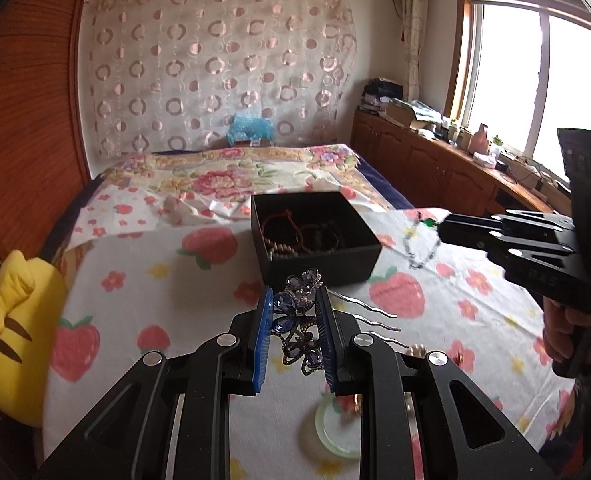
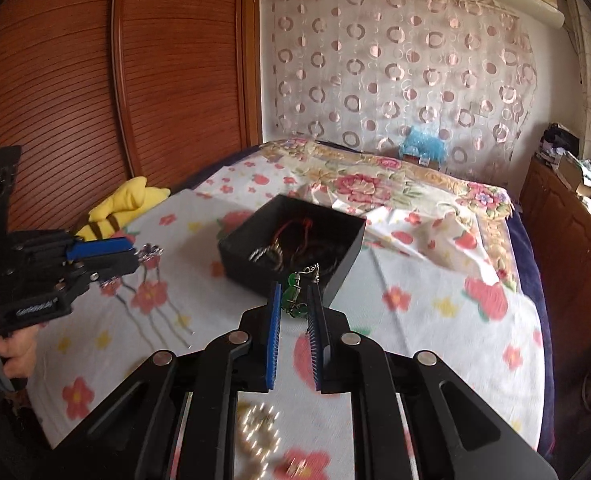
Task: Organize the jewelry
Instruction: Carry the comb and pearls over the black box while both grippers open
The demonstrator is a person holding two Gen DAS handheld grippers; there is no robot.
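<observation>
Gripper on the left (image 1: 295, 320) is clamped on a purple butterfly hair comb (image 1: 298, 312), its blue-ribbed pads pressing the jewelled top from both sides while the wavy metal prongs (image 1: 371, 314) stick out to the right, clear of the jaws. This piece looks stiff and light, yet the set stones and thin wings seem fragile, so a hold across the solid body, as now, appears wiser than one on the prongs, which could bend or slip against the ribs. Nearest of all, on the strawberry-print bed sheet (image 1: 135, 280), lie a pale green bangle (image 1: 335, 428) under the left gripper and a string of pearly beads (image 2: 259, 428) under the right one; the bangle is probably hard, smooth and brittle if dropped on anything but the bed, and the beads limp and apt to sag. Right gripper (image 2: 295, 300) is narrowed onto a chain with green stones (image 2: 295, 298), which hangs slack below it in the left view; such a chain is soft and slithery, best pinched at a stone or link cluster and lowered rather than dropped. Just beyond both grippers sits the open black box (image 1: 319, 264), already holding red cord and beaded bracelets (image 1: 295, 236), on the bed.
</observation>
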